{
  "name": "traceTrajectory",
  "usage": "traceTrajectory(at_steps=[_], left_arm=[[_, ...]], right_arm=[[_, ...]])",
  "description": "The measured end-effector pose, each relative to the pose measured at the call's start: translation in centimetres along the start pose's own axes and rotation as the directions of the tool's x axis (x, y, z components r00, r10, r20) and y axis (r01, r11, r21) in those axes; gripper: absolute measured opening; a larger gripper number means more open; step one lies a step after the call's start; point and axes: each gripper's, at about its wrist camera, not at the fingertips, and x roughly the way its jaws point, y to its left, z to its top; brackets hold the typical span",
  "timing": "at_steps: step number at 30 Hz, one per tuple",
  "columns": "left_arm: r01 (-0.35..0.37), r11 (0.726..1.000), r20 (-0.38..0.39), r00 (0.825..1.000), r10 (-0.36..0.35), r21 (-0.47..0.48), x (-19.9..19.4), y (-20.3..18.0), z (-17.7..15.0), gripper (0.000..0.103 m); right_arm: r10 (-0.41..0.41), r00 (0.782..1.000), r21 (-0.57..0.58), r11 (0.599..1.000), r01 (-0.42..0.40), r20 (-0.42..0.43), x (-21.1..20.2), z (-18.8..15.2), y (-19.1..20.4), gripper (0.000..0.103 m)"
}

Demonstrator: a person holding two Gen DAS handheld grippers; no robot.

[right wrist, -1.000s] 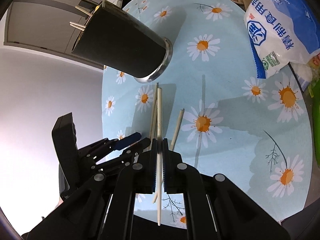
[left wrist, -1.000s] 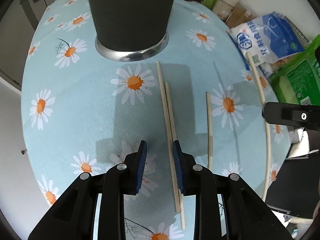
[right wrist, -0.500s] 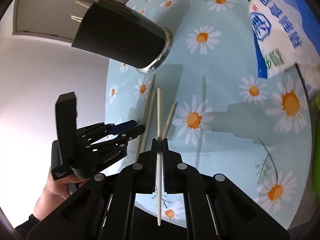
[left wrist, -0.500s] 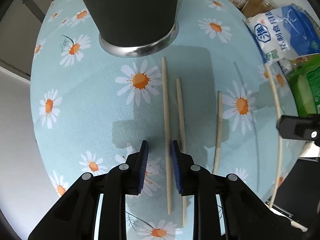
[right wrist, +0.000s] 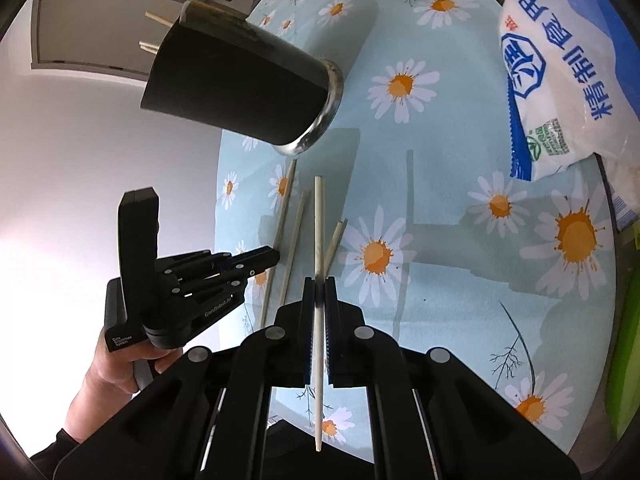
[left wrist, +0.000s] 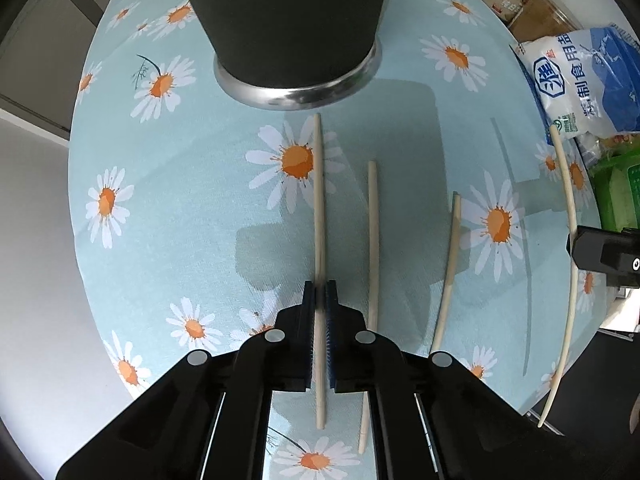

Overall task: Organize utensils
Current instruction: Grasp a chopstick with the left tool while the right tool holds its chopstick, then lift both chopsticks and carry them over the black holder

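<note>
My left gripper points down at the daisy tablecloth, its jaws closing with the pads pressed on a wooden chopstick that lies on the cloth. Two more chopsticks lie to its right. A tall black cup with a steel base stands just beyond. In the right wrist view my right gripper is shut on another chopstick, held above the table. The left gripper shows to its left. Several chopsticks stick out of the cup.
A white and blue salt bag lies at the table's right side, with a green package beside it and jars behind. The round table's edge curves close on the left. A hand holds the left gripper.
The left gripper slid sideways over the leftmost chopstick and its jaws closed on it. The right gripper kept its chopstick and shifted a little; the cup looks nearer.
</note>
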Motion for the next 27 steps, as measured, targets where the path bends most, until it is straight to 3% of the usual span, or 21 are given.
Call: traceTrajectory(at_steps=[4,7,12,17,20,27], left_arm=[[0.024,1.000,0.007,1.000,-0.024,-0.016,0.0,0.9,-0.1,0.004],[0.089,0.994,0.019,0.996,-0.088,-0.064,-0.1,2.3,-0.7,0.004],[0.121,0.991,0.054,0.992,-0.118,-0.055,-0.8,3.4,-2.0,0.004],[0.178,0.983,0.127,0.977,-0.170,-0.053,-2.4,4.8,-4.3,0.004],[0.166,0.985,0.177,0.972,-0.156,-0.046,-3.7,5.3,-5.4,0.004],[0.236,0.972,0.313,0.923,-0.222,-0.009,-8.0,6.3,-6.8,0.004]], right_arm=[[0.013,1.000,0.006,1.000,-0.013,0.017,-0.6,0.2,0.2,0.006],[0.013,1.000,0.002,1.000,-0.013,0.027,-0.6,0.5,0.8,0.006],[-0.005,0.998,-0.043,0.999,0.008,0.055,-0.6,1.1,2.8,0.006],[-0.019,0.995,-0.079,0.997,0.026,0.097,-0.5,1.0,5.0,0.006],[-0.060,0.990,-0.114,0.991,0.075,0.131,-0.2,1.0,6.4,0.006],[-0.110,0.981,-0.150,0.980,0.134,0.157,0.7,1.7,9.5,0.006]])
